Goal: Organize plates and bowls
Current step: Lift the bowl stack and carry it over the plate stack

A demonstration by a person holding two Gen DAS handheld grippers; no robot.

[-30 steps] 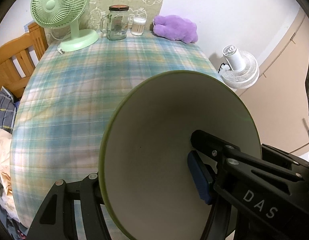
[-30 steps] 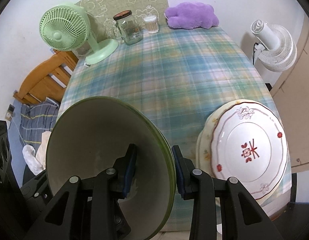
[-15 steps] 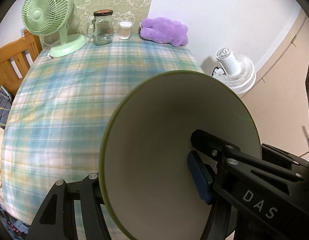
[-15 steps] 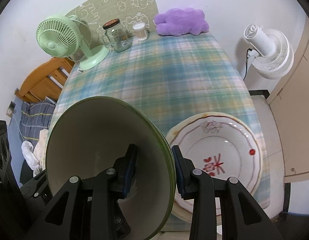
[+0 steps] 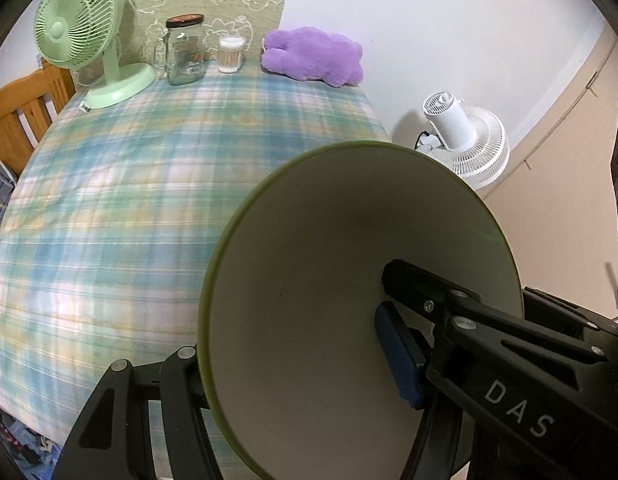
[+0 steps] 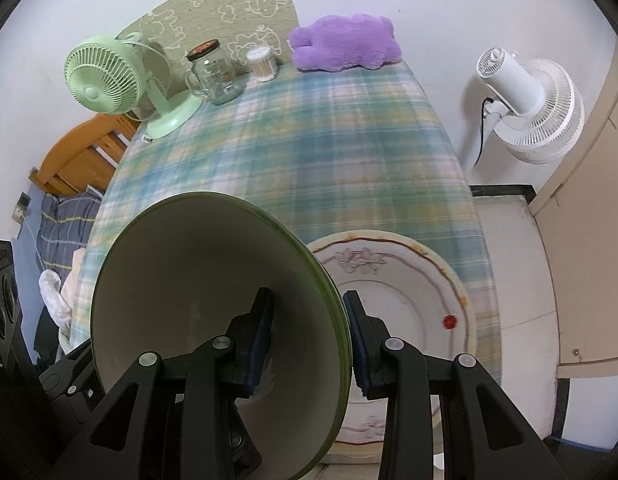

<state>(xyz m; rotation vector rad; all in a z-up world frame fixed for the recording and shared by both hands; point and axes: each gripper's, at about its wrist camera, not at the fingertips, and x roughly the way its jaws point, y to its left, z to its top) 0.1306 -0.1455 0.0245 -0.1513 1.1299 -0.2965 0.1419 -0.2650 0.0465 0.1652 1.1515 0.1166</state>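
Note:
My left gripper (image 5: 293,364) is shut on the rim of a green bowl (image 5: 329,264) with a pale inside, held on edge above the near part of the plaid table (image 5: 149,184). My right gripper (image 6: 309,336) is shut on the rim of another green bowl (image 6: 197,280), which looks like a stack of two, held tilted over the table's near edge. A white plate with red flower pattern (image 6: 405,292) lies flat on the table (image 6: 329,152) at the near right, partly hidden behind the right bowl.
At the table's far end stand a green desk fan (image 6: 109,80), a glass jar mug (image 6: 213,74), a small cotton-swab jar (image 6: 263,64) and a purple plush toy (image 6: 345,42). A white floor fan (image 6: 529,104) stands right of the table. A wooden chair (image 6: 77,156) is at the left.
Both grippers have lifted and pulled back from the table with their bowls. The white plate now sits lower and closer under the right bowl in the right wrist view.

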